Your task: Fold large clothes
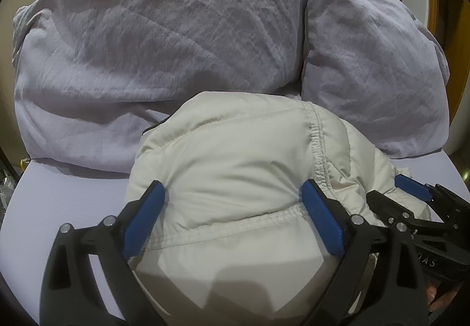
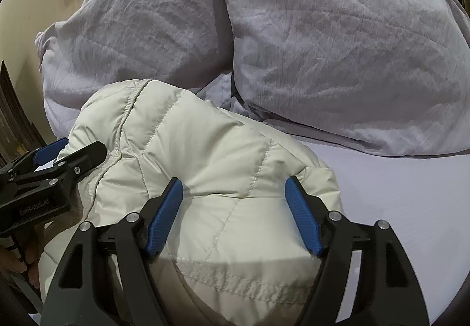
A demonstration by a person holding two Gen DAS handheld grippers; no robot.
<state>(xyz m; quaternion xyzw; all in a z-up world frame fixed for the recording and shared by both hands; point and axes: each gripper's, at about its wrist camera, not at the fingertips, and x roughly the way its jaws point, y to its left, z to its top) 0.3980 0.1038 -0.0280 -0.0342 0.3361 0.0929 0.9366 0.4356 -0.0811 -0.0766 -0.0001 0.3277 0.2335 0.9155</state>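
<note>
Fig. Both wrist views, one moment. My left gripper [image 1: 232, 193] and right gripper [image 2: 233, 190] sit side by side over the cream puffer jacket [image 1: 235, 155], which lies bunched into a thick bundle on the lilac bed sheet [image 1: 73, 208], just in front of two pillows: left pillow [image 1: 158, 41] and right pillow [image 1: 370, 61]. The far edge of the bundle touches or nearly touches the pillows; I can't tell which.

Left gripper: jaws spread wide, blue pads [image 1: 144, 217] pressed vs. the padded fabric on either side of a hump, w/ a stitched seam running between them. Not clamped; the fabric bulges up between the pads rather than being pinched. Right gripper: same state, jaws apart, pads [image 2: 164, 217] straddling a quilted panel near the jacket's right edge, approx. resting on it.

Step in hand (my judgement): late stage, a fold is laid over and I'm pressing or steadying the bundle, or setting up for another grab. The jacket looks compact already, so the task seems well along.

Next move calls for: either closing both jaws on the near edge to carry one more fold toward the pillows, or pulling both tools back w/o dragging the top layer. Puffy fill will likely spring open if let go too fast.
</note>
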